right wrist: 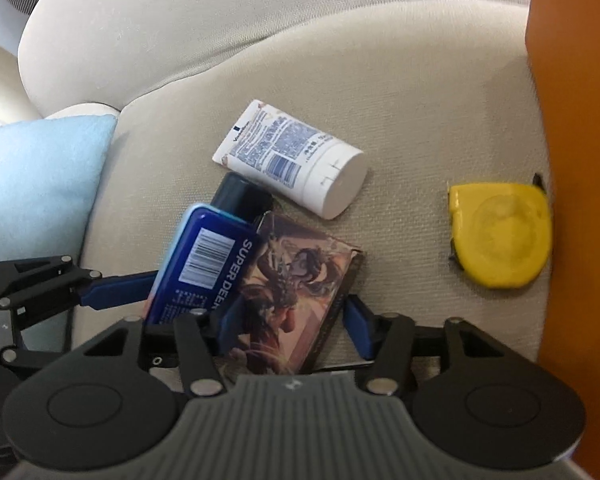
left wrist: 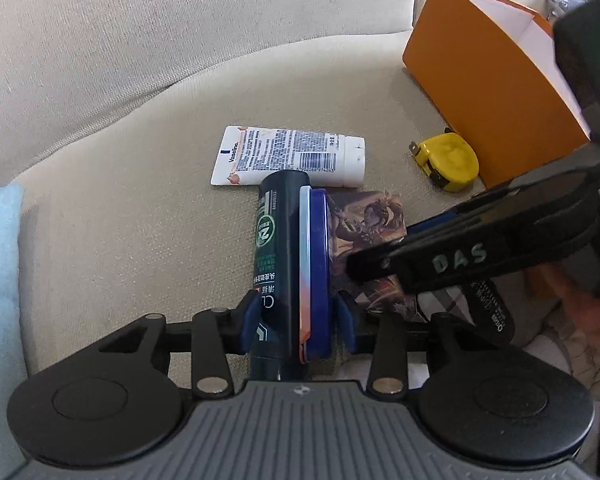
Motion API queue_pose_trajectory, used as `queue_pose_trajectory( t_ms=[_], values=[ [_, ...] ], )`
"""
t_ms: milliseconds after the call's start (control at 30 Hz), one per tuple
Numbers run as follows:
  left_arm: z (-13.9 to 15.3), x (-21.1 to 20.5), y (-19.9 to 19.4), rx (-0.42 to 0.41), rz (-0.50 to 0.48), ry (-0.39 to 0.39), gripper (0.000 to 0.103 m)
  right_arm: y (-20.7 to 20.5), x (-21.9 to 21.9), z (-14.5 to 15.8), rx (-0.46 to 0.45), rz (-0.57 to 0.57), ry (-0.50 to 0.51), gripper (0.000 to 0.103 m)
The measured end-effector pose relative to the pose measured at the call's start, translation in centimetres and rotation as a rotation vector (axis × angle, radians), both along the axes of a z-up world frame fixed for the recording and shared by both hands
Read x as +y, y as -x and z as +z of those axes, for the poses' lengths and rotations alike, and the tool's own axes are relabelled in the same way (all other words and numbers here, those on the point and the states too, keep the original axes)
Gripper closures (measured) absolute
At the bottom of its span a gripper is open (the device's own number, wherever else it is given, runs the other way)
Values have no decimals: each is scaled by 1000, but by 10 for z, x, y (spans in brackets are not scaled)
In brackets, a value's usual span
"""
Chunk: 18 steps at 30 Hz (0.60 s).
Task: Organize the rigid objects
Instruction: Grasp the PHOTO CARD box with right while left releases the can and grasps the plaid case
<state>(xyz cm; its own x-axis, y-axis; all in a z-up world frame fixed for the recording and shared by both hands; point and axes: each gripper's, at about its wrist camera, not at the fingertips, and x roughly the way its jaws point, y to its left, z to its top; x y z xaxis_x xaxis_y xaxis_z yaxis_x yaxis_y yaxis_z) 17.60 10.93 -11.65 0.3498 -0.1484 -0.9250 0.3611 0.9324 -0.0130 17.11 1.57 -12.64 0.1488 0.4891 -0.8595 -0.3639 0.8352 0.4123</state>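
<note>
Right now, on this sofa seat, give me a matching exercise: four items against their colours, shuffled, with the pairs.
Items:
1. tape measure
2. lotion tube
3. open box
4. cushion

Colours:
A. light blue
B. orange
C. yellow
D. white

Pairs: 1-C, 2-D, 3-B, 4-A

White Vaseline tube [left wrist: 292,156] lies behind dark cylindrical bottle [left wrist: 274,240] and flat blue tin [left wrist: 314,264]; illustrated card box [right wrist: 288,292] right of them; yellow tape measure [left wrist: 448,160] beside orange paper bag [left wrist: 488,92], all on beige sofa cushion [left wrist: 140,208].
</note>
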Motion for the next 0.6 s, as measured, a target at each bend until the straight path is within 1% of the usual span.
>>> queue_pose_trajectory(
  t_ms=[67, 100, 133, 167, 233, 300, 367, 433, 467, 533, 600],
  values=[
    [1, 0, 1, -4, 10, -4, 59, 0, -3, 6, -3, -12, -2, 66],
    [2, -1, 0, -3, 12, -1, 61, 1, -6, 10, -7, -17, -10, 69],
    [3, 0, 0, 1, 14, 8, 61, 2, -7, 16, -13, -18, -18, 74],
    [5, 0, 0, 1, 19, 7, 61, 4, -7, 21, -22, -13, -31, 76],
    [8, 1, 2, -11, 26, 7, 60, 10, -5, 34, -52, 3, -24, 78],
    [13, 1, 6, -30, 36, 5, 60, 19, 1, 46, -113, 31, 2, 80],
    [18, 3, 9, -40, 47, 28, 60, 24, 2, 55, -171, 54, 52, 80],
    [21, 4, 12, -37, 53, 59, 60, 26, 10, 57, -219, 71, 115, 80],
    [21, 4, 13, -36, 53, 66, 60, 24, 11, 55, -214, 76, 117, 80],
    [21, 3, 14, -40, 57, 64, 60, 17, 12, 45, -146, 90, 101, 80],
    [21, 4, 16, -38, 70, 70, 64, 12, 10, 38, -84, 79, 33, 79]
  ],
)
